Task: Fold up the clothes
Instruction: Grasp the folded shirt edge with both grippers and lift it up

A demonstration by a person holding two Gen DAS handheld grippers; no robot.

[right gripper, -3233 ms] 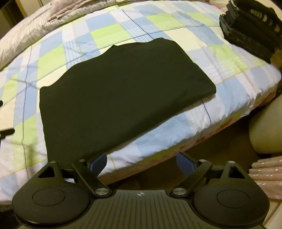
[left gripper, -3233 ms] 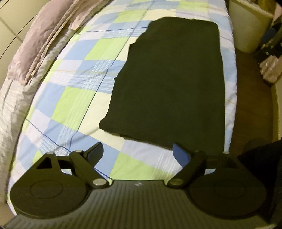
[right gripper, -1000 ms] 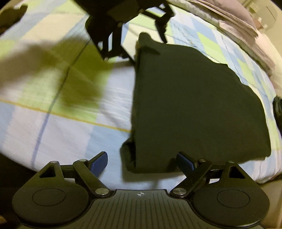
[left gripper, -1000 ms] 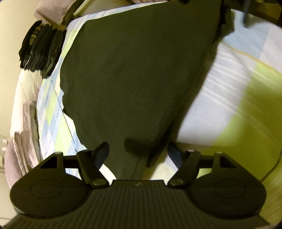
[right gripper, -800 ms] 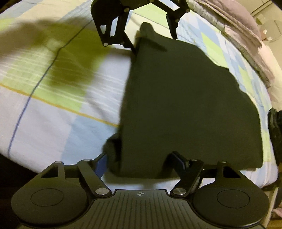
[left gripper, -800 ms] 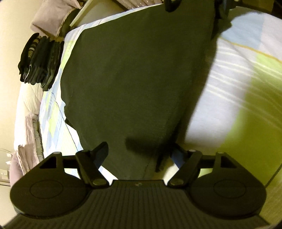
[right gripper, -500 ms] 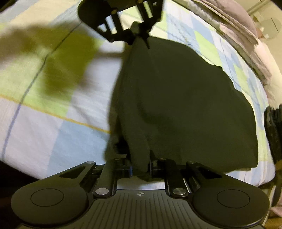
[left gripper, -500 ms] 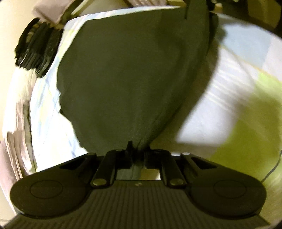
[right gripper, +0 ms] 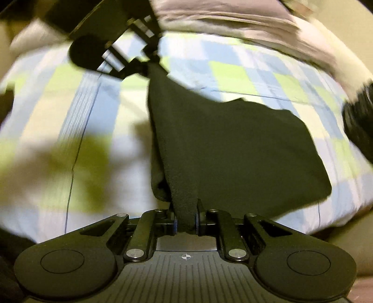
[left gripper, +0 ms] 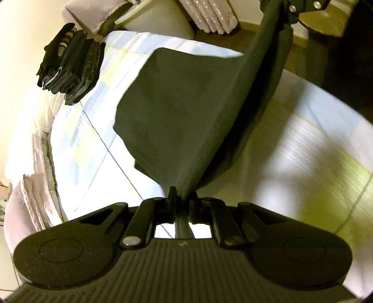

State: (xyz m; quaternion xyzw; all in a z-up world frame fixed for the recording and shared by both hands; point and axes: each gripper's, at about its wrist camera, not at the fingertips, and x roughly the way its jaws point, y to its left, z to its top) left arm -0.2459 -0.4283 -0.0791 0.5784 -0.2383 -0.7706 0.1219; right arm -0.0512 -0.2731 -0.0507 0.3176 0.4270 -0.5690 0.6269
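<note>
Now, with left gripper [left gripper: 179,200] and right gripper [right gripper: 185,220] both clamped on the dark garment [right gripper: 233,149], lift evenly, carry across, lay edges flush.

Black garment [left gripper: 186,111] stretched taut between left gripper [left gripper: 180,200] and right gripper [right gripper: 186,221], both clamped on its near edge; raised fabric forms barrier between them. Far half of garment lies on checked bedsheet [left gripper: 314,144].

Open bedsheet on free side of raised edge: passage there. Strip of bare sheet [right gripper: 244,72] beyond garment, bounded by folded grey blanket [right gripper: 233,21].

Stack of folded dark clothes [left gripper: 70,65] near bed corner blocks that side. Cream bin [left gripper: 160,21] and pink folded items [left gripper: 209,14] off bed end.
</note>
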